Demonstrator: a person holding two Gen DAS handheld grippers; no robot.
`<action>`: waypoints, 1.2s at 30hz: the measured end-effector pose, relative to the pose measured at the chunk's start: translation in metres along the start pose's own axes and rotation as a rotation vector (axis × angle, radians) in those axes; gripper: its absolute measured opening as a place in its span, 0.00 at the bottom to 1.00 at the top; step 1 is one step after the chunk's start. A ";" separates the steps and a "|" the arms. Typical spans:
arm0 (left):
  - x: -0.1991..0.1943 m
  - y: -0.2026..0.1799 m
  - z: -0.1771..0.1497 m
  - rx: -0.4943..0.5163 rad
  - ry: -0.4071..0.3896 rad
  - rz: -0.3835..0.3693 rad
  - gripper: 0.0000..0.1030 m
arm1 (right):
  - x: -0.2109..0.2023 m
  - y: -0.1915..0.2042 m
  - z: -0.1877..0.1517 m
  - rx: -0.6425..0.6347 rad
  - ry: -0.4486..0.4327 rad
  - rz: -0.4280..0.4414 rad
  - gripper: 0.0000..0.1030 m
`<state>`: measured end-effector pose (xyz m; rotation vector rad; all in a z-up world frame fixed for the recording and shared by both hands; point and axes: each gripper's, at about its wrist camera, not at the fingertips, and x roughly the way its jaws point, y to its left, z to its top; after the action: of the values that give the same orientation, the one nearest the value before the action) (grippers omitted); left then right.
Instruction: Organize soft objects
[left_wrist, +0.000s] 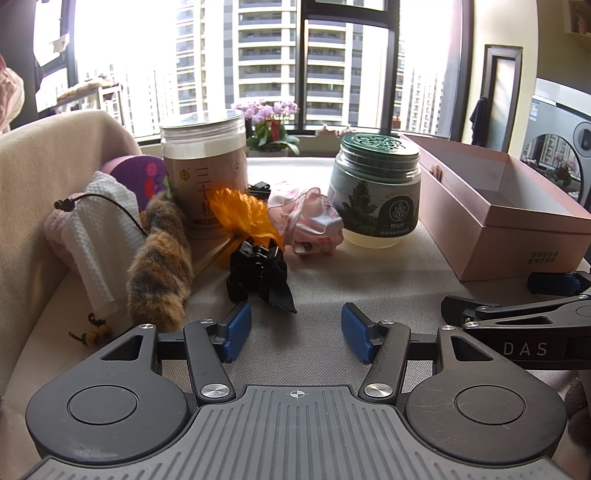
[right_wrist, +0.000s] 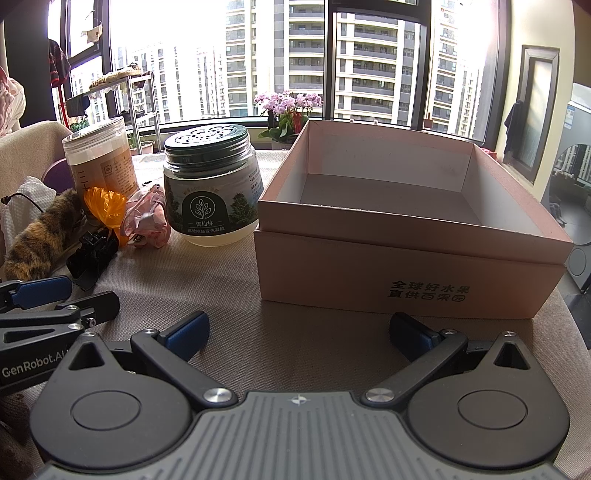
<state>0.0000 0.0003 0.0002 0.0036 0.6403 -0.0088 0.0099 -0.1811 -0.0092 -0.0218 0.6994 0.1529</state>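
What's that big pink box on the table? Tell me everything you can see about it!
The pink box looks like cardboard, rectangular, with no lid on top. Its walls are pale pink outside and whitish inside, and nothing can be seen in it. A seam runs around the front, so it seems to sit in a second shell. Dark Chinese characters are printed on the front wall. It sits flat on the beige tablecloth, right of the green-lidded jar, which does not touch it.

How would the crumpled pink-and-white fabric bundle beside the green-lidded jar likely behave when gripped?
The crumpled pink-and-white fabric bundle looks thin and loosely folded, so it would probably compress and droop. It likely weighs little. Its trailing edges might unfurl and brush the green-lidded jar.
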 end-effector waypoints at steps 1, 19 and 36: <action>0.000 0.000 0.000 0.000 0.000 0.000 0.59 | 0.000 0.000 0.000 0.000 0.000 0.000 1.00; -0.001 -0.002 0.000 0.010 0.000 0.008 0.59 | 0.000 0.000 0.000 0.000 0.000 0.000 1.00; -0.003 -0.002 0.000 0.011 -0.001 0.007 0.58 | 0.000 0.000 0.000 0.000 0.000 0.000 1.00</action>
<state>-0.0025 -0.0017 0.0016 0.0170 0.6392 -0.0054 0.0098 -0.1814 -0.0090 -0.0218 0.6995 0.1530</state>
